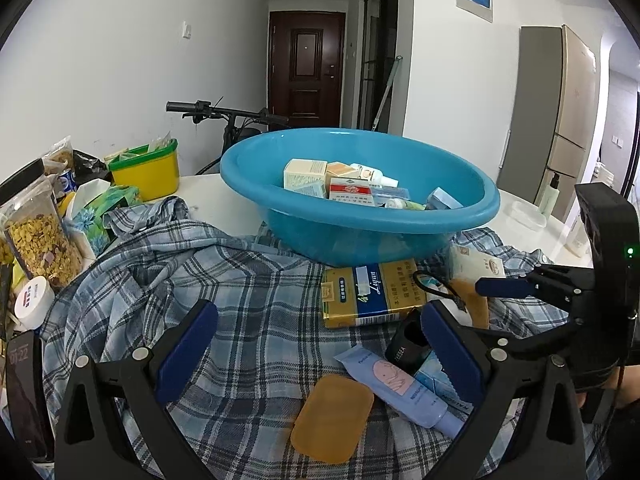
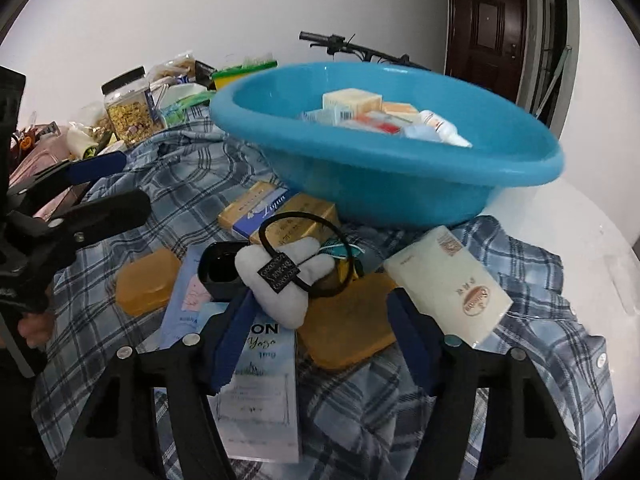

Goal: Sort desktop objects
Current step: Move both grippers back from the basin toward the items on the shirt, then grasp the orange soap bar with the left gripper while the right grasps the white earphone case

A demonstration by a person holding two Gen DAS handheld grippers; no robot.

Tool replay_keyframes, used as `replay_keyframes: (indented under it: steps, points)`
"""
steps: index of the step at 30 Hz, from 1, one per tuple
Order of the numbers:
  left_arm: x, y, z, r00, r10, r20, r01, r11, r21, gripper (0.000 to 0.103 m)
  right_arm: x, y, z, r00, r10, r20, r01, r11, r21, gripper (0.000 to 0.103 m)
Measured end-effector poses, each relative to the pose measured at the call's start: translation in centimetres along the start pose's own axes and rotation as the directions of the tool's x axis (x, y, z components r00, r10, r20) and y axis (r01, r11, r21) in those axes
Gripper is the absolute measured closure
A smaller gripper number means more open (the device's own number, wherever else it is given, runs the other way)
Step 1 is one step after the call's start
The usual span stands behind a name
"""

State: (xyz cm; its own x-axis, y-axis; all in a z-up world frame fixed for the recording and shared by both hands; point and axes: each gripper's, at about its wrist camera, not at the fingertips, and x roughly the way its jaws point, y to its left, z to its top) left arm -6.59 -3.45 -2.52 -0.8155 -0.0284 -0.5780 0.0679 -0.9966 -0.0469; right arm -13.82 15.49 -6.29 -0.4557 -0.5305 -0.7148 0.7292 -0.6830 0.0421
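A blue basin holding several small boxes and tubes sits on a plaid shirt; it also shows in the right wrist view. On the shirt lie a gold and blue cigarette carton, an amber soap bar, a lilac tube and a black cap. My left gripper is open above the shirt, empty. My right gripper is open, low over a white cloud-shaped hair tie, an amber pad and a pale blue box. A cream packet lies to its right.
At the left stand a cereal jar, a yellow tub, tissue packs, a white jar and a phone. A white table carries a bottle and a clear box at the right. A bicycle stands behind.
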Motion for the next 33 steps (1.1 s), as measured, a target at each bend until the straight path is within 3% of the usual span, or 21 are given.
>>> replay_keyframes:
  steps: [4,6,8,12,16,18,22,25,27,29,31,33]
  points:
    - [0.1,0.0,-0.1,1.000,0.006,-0.009,-0.006,1.000,-0.001,0.000,-0.1,0.5,0.4,1.000,0.011,0.003,-0.011,1.000,-0.025,0.039]
    - [0.2,0.0,-0.1,1.000,0.008,-0.011,-0.008,1.000,0.000,0.000,0.2,0.9,0.9,1.000,0.018,-0.007,-0.018,0.998,-0.056,0.057]
    - [0.4,0.1,-0.1,1.000,0.021,-0.020,-0.021,1.000,0.003,0.000,0.6,1.4,1.1,1.000,0.022,-0.018,-0.023,0.996,-0.085,0.067]
    - [0.9,0.4,-0.4,0.998,0.043,-0.048,-0.042,0.999,0.014,0.000,1.0,1.4,0.8,1.000,0.026,-0.007,-0.027,0.996,-0.090,0.076]
    - [1.7,0.3,-1.3,0.987,0.118,-0.110,-0.110,0.991,0.073,0.000,0.4,1.0,0.3,0.998,0.049,0.025,-0.048,0.997,-0.068,0.080]
    - [1.9,0.4,-1.7,0.986,0.099,-0.136,-0.086,0.991,0.099,0.000,-0.1,0.3,0.1,0.996,0.075,0.047,-0.074,0.997,-0.035,0.080]
    - [1.4,0.2,-2.2,0.989,-0.037,-0.142,0.053,0.992,0.114,0.000,-0.6,-0.3,0.1,0.992,0.099,0.079,-0.100,0.995,0.007,0.080]
    - [1.4,-0.5,-2.7,0.988,-0.030,-0.154,0.056,0.984,0.167,0.000,-0.7,-0.1,0.1,0.992,0.095,0.080,-0.095,0.995,-0.002,0.080]
    - [1.6,-0.8,-3.0,0.984,-0.024,-0.174,0.058,0.979,0.197,0.012,-0.7,0.1,0.1,0.992,0.094,0.080,-0.094,0.996,-0.005,0.080]
    - [1.9,-0.7,-3.3,0.979,-0.045,-0.200,0.085,0.977,0.194,0.038,-0.7,0.1,0.1,0.992,0.095,0.080,-0.094,0.996,-0.006,0.080]
    - [2.3,-0.8,-3.5,0.973,-0.062,-0.225,0.105,0.977,0.187,0.045,-0.7,0.1,0.1,0.993,0.091,0.079,-0.091,0.996,-0.007,0.080]
    - [2.2,-0.8,-3.6,0.974,-0.059,-0.220,0.101,0.977,0.190,0.045,-0.7,0.1,0.2,0.993,0.091,0.079,-0.091,0.996,-0.007,0.080]
